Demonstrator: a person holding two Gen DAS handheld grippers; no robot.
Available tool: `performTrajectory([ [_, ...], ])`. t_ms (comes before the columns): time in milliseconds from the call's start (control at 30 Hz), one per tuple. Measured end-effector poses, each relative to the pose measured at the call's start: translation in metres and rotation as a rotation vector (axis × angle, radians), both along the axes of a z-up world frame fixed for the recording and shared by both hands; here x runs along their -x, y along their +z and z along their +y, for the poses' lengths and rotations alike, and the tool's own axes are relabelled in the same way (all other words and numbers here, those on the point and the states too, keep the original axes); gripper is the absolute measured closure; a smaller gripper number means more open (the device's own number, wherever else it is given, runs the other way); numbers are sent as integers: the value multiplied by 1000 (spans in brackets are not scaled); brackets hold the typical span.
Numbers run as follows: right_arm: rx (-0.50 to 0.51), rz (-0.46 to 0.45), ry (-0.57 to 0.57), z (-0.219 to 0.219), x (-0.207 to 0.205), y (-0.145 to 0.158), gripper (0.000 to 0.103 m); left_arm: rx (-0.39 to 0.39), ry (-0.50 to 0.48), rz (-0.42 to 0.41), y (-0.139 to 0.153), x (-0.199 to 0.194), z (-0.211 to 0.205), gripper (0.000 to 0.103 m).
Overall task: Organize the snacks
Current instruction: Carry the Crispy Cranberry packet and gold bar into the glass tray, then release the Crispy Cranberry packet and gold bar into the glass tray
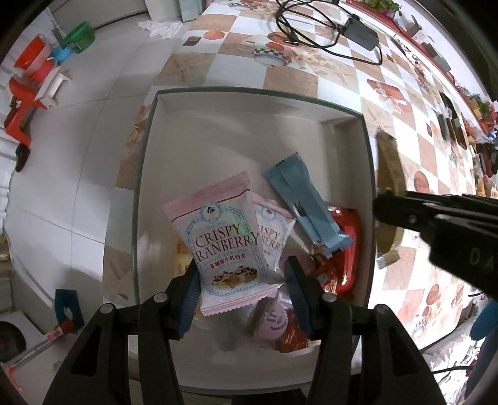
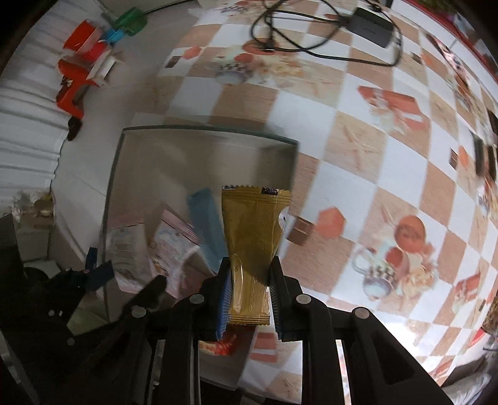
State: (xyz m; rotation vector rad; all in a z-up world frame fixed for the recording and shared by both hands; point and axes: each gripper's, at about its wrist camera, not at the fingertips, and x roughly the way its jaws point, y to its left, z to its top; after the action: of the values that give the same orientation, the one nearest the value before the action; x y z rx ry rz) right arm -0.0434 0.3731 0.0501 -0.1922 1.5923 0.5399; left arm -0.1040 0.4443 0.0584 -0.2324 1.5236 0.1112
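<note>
1. Currently, a pink cranberry packet (image 1: 222,249) is held between the blue pads (image 1: 189,299) of the left hand-held gripper (image 1: 241,288), which is pointed straight down over the white box (image 1: 249,102). The grip is taken at the packet's lower half; the top seam is left free.
2. A gold sachet (image 2: 252,246) is clamped by the right hand-held gripper (image 2: 250,299), jaws narrowed hard onto its lower part. The sachet is seen pinched to a waist at the pads, so soft, light contents are judged likely.
3. The sachet is carried beside the box's right wall, over the checked worktop (image 2: 358,149), not yet above the box.
4. Lying in the box: a second cranberry packet (image 1: 274,230), a blue bar wrapper (image 1: 305,205), a red wrapper (image 1: 348,236), and a round lilac sweet (image 1: 270,324).
5. Handling judgement: all film packs, light, crinkly, slippery. Brittle crisp contents are judged crushable, so edges or sealed seams are preferred as grip points.
6. Farther off, a black adapter with cable (image 2: 370,23) is seen on the worktop.
</note>
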Motion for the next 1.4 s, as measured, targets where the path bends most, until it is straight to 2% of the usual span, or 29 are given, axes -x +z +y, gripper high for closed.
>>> performTrajectory([
  [300, 6, 18, 6, 29, -11, -8, 79, -7, 9, -11, -3, -20, 7, 44],
  [333, 7, 21, 8, 29, -14, -6, 79, -7, 7, -12, -4, -22, 7, 42],
  [433, 9, 29, 11, 33, -12, -8, 79, -6, 12, -20, -4, -22, 7, 25],
  [567, 18, 43, 19, 29, -10, -10, 79, 14, 31, 15, -8, -20, 12, 22],
  [633, 25, 42, 22, 32, -11, -10, 66, -16, 27, 18, -9, -19, 11, 19],
  [667, 24, 36, 21, 32, -10, -9, 42, -50, 18, 16, -8, -19, 10, 18],
  [700, 18, 26, 21, 30, -8, -6, 29, -56, 15, 17, -8, -18, 9, 18],
  [833, 25, 9, 42, 28, -4, 0, 29, -33, 13, 3, -6, -18, 8, 15],
  [933, 39, 10, 49, 28, -1, -1, 29, -54, 12, -13, -2, -16, 8, 15],
  [967, 45, 8, 52, 28, 1, 0, 22, -64, 12, -18, -1, -16, 7, 15],
  [1000, 46, 4, 54, 28, 2, 0, 6, -66, 13, -23, 2, -15, 5, 15],
  [1033, 52, -7, 54, 27, 3, 1, 1, -57, 19, -28, 3, -14, 5, 15],
  [1133, 53, -27, 57, 22, 8, 5, 1, -33, 26, -20, 0, -10, 6, 15],
  [1400, 66, -66, 92, 6, 20, 22, 1, -53, -34, 1, 11, 0, -4, 15],
])
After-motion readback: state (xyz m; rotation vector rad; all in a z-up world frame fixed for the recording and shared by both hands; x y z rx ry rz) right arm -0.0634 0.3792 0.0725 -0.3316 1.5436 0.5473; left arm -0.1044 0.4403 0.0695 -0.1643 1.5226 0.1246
